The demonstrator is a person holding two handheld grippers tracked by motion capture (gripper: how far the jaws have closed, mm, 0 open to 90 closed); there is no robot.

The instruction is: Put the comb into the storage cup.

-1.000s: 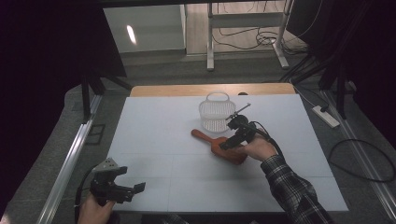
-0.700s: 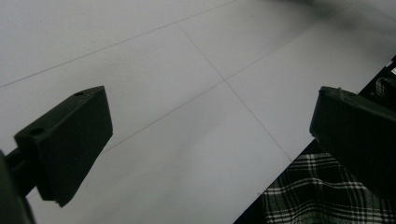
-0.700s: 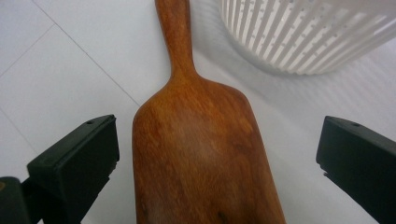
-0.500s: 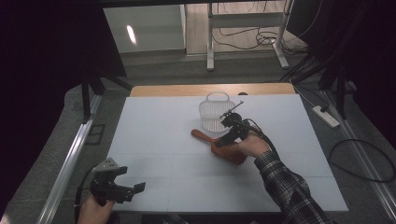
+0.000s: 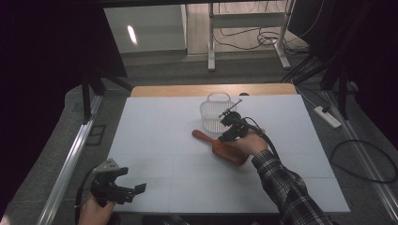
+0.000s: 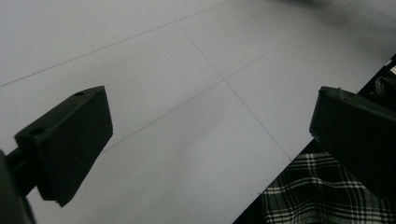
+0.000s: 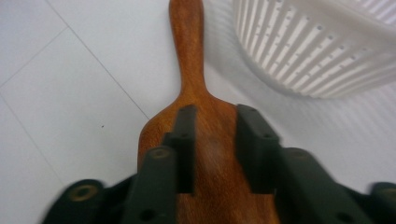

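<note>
Wearing a black-and-white plaid flannel sleeve [image 5: 286, 187] on the right forearm, cuff ending just behind the right gripper [image 5: 228, 127]. Showing matte black blocky jaws with small round screw holes on the right gripper, black cable [image 5: 265, 140] trailing back over the sleeve. Carrying a grey three-cornered plate [image 5: 107, 166] atop the black left gripper [image 5: 123, 190], well apart from the sleeve.

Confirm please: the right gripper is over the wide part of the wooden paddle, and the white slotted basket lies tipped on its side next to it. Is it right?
Not quite. The right gripper is over the wide part of the wooden paddle, but the white slotted basket stands upright beside it, mouth up, as the high view shows.
</note>
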